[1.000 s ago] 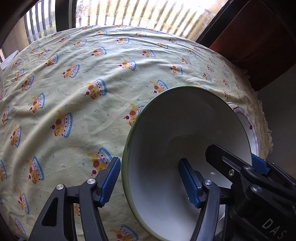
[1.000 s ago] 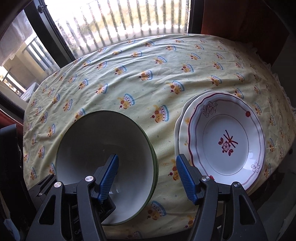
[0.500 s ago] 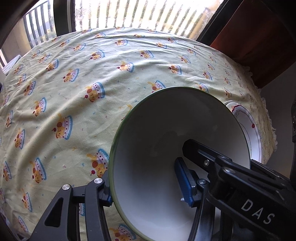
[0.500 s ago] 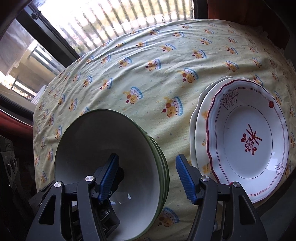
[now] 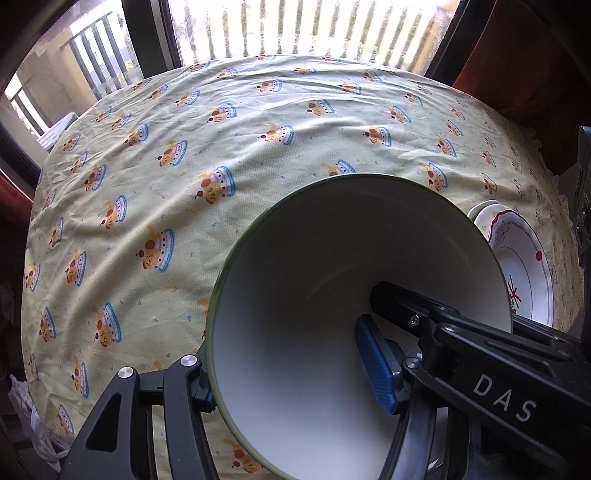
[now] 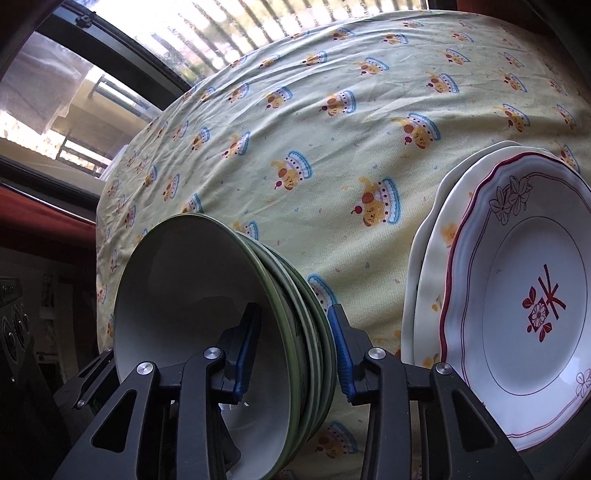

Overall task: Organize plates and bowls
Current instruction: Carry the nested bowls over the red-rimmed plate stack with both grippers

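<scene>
A stack of several nested green-rimmed bowls (image 6: 192,295), white inside, sits at the near edge of the yellow tablecloth (image 6: 332,129). My right gripper (image 6: 295,332) straddles the stack's right wall. One blue pad is inside the top bowl and the other against the outer rims, and the jaws are closing on the wall. My left gripper (image 5: 288,369) straddles the left wall of the bowl stack (image 5: 332,258). Its outer finger is half hidden behind the rim and its inner pad stands well off the wall, the jaws opening. A finger of the right gripper (image 5: 406,306) reaches into the bowl from the right.
A stack of plates (image 6: 517,314), topped by a white plate with a red scalloped line and a flower motif, lies just right of the bowls, and the plate stack (image 5: 524,266) also shows in the left wrist view. The cloth stretches back to a barred window (image 5: 314,29).
My right gripper came down over the bowls' right wall and its jaws narrowed onto it. The stack's nested rims now show side-on. The left jaws closed a little, then widened.
</scene>
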The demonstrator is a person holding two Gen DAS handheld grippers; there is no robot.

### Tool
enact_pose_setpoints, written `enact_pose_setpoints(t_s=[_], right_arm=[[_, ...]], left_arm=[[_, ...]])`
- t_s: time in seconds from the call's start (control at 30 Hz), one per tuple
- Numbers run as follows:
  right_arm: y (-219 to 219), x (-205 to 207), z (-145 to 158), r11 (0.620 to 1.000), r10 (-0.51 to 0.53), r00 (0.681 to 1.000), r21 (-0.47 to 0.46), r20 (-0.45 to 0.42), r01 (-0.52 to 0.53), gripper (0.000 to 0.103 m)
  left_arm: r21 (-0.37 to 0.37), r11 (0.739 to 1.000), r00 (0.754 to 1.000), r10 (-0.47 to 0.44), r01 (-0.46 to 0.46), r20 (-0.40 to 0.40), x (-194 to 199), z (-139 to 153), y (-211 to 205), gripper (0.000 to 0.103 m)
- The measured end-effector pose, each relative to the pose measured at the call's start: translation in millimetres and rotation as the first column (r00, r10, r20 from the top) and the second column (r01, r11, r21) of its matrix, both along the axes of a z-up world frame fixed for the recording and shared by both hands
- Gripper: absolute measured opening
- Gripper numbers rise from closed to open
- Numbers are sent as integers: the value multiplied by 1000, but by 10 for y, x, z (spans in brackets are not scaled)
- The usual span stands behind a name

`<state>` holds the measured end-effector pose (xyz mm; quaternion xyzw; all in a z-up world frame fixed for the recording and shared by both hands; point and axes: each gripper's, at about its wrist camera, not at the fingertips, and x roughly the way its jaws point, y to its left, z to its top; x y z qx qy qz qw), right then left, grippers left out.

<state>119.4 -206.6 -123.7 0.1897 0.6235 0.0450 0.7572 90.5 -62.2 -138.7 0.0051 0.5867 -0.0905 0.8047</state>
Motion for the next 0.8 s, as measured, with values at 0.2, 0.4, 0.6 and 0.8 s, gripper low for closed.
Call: enact_pose_setpoints(t_s=[0.2,0.4,0.6,0.8], right_arm=[[-2,25,-8,1000,22,1000,10,-9,-22,40],[78,11,44,999,11,1000,-53,-10,-12,41],[209,-70,135,989,-40,999,-140,-2,40,41],[331,-204,198,983,-93,996,-157,-5,91,41]], left_arm=[[5,1000,1000,-9,9,20,-14,10,-9,66],[-39,999,999,-35,35,13,-2,4,43,64],[-111,989,996,-93,93,2,-44,22,170,61],[-137,983,992,-123,123,8,-150,92,315,61]])
